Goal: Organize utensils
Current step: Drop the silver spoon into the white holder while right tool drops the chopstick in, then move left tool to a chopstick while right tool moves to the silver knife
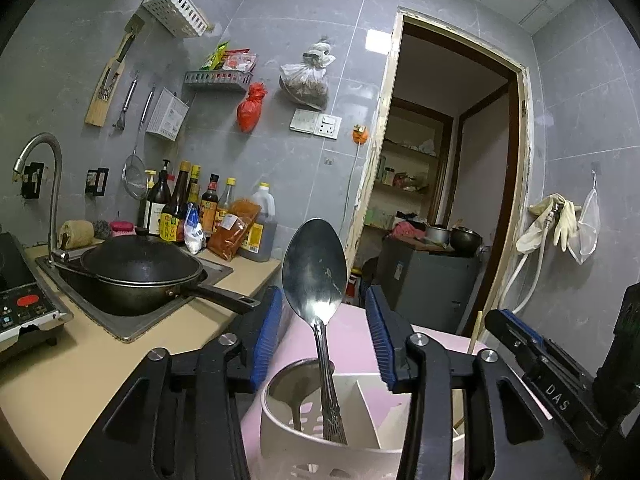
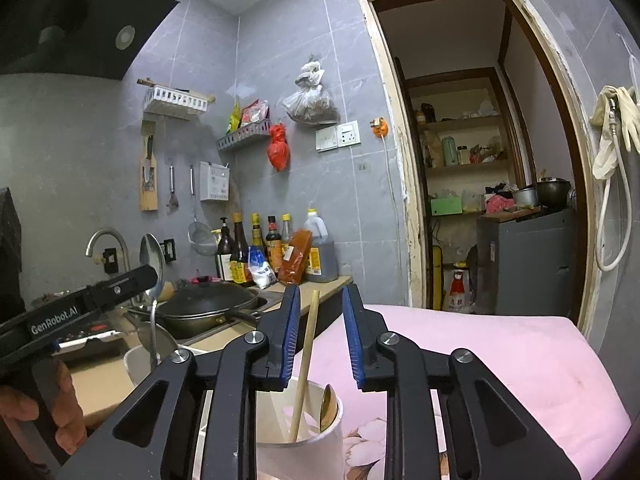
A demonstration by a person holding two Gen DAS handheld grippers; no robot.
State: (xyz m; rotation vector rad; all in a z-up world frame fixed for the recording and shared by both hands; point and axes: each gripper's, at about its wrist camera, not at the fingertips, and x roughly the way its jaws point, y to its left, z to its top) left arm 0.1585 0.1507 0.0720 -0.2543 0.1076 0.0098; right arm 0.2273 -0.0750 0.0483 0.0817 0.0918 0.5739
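Spoon (image 1: 316,276) stands bowl-up in the white caddy (image 1: 320,452), handle down in the left compartment next to a ladle (image 1: 292,384). Left gripper (image 1: 322,320) is wide, pads either side of the spoon w/o touching, so that one looks placed. Right gripper (image 2: 320,332) is also wide, around a wooden stick (image 2: 306,364) (prob. a chopstick) that leans in the right compartment beside a small gold spoon (image 2: 327,404); no contact seen. Caddy sits on a pink cloth (image 2: 500,360), near side. So approx. four utensils are in. No loose ones visible on the cloth or counter (image 1: 80,360); task looks near done, though the near edge is hidden by the grippers.
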